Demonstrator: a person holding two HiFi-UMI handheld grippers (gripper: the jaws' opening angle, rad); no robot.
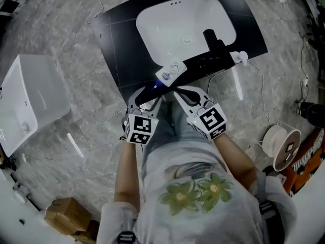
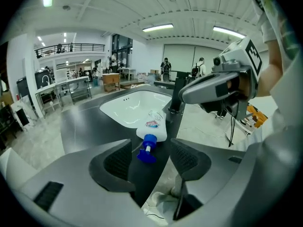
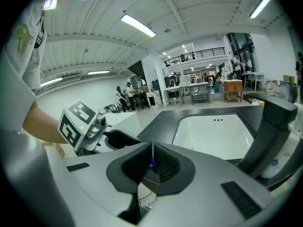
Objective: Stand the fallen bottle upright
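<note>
Bottle (image 2: 152, 126) lies on its side just ahead of our left tongs (image 2: 150, 157), blue cap (image 2: 146, 151) toward the wide-open, empty jaws; we should reach past the cap and clamp the white body squarely. Right tongs (image 3: 152, 162), beside them, are closed on nothing

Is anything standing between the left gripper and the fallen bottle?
Nothing visible does. The left gripper has its jaws apart, and the bottle lies just ahead on the black counter at the sink edge, blue cap toward the gripper.
</note>
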